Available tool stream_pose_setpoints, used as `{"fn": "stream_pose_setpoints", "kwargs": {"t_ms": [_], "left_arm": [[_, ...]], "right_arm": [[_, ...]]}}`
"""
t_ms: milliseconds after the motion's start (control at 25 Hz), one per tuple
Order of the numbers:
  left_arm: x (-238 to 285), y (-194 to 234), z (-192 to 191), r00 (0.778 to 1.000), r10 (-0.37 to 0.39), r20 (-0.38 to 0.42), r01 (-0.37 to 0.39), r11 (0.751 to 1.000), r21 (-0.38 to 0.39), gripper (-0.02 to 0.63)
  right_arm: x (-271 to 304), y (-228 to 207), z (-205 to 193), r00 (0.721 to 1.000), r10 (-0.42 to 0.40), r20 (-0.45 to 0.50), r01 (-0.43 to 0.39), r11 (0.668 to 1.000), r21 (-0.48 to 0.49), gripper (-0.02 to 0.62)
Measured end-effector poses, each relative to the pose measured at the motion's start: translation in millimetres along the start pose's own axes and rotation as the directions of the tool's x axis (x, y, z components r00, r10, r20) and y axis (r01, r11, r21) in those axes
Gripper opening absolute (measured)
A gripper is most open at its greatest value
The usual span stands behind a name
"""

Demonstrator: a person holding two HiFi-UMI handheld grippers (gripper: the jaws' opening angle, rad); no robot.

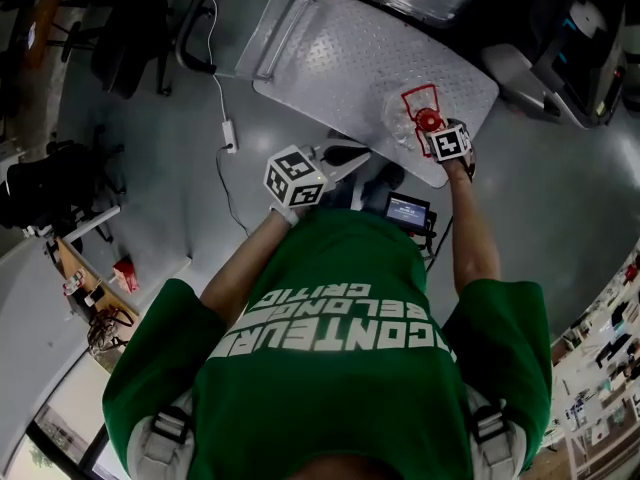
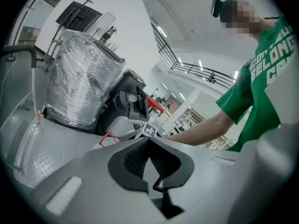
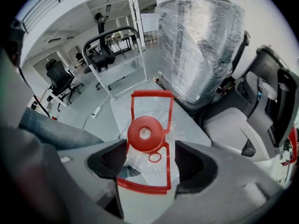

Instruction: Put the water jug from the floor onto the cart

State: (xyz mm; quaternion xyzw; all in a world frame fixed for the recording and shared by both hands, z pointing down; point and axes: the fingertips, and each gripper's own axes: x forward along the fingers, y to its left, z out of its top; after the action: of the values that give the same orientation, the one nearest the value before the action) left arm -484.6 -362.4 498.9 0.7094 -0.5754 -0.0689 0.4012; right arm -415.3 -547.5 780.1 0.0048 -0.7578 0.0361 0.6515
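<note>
**Item 1. Water jug** (image 1: 408, 116): clear plastic with a red cap and a red frame-shaped carry handle. It stands upright on the cart deck, at the end opposite the push handle and close to the edge nearest the person. In the right gripper view the jug (image 3: 145, 134) is seen from above, with the handle raised toward the camera.

**Item 2. Right gripper** (image 1: 442, 136): held over the jug on an outstretched arm. In its own view the right gripper (image 3: 149, 161) has its jaws spread to the width of the handle frame. They are clamped against the frame's two sides, and the cap sits between them.

**Item 3. Left gripper** (image 1: 345, 158): held off the near edge of the cart, apart from the jug. In its own view the left gripper (image 2: 148, 155) has its jaws together, with nothing between them.

**Item 4. Cart** (image 1: 340, 58): a flat platform trolley with a grey tread-plate deck. The tubular push handle (image 3: 113, 34) stands at the far end.

**Item 5. Film-wrapped bundle** (image 3: 201, 41): bulky and covered in clear plastic wrap. It stands just past the cart's far corner.

**Item 6. Floor** (image 1: 150, 178): glossy grey. A white power strip (image 1: 229, 134) on a cable lies beside the cart, and a black office chair (image 1: 130, 28) stands well apart.
</note>
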Motion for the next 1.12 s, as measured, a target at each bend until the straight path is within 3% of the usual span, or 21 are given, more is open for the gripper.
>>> {"fn": "stream_pose_setpoints", "kwargs": {"t_ms": [160,360,680,760,880,1120], "left_arm": [[5,-13,4,0.999,-0.037,0.001,0.037,0.999,0.029,0.012],[16,-28,10,0.996,-0.088,-0.008,0.088,0.993,0.083,0.012],[44,-56,19,0.986,-0.161,-0.051,0.167,0.974,0.155,0.012],[50,-65,20,0.982,-0.176,-0.063,0.185,0.968,0.171,0.012],[63,-75,24,0.978,-0.198,-0.071,0.208,0.959,0.193,0.012],[87,-95,25,0.968,-0.236,-0.088,0.25,0.943,0.222,0.012]], "right_arm": [[-37,-2,-2,0.993,0.026,0.118,-0.03,0.999,0.034,0.305],[-105,-18,7,0.946,-0.029,0.323,0.02,0.999,0.031,0.302],[-207,-32,-20,0.827,-0.207,0.522,0.167,0.978,0.124,0.109],[-231,-29,-27,0.786,-0.243,0.568,0.187,0.97,0.156,-0.007],[-259,-21,-37,0.738,-0.25,0.626,0.174,0.968,0.181,-0.006],[-298,-8,-63,0.678,-0.282,0.679,0.172,0.959,0.227,-0.006]]}}
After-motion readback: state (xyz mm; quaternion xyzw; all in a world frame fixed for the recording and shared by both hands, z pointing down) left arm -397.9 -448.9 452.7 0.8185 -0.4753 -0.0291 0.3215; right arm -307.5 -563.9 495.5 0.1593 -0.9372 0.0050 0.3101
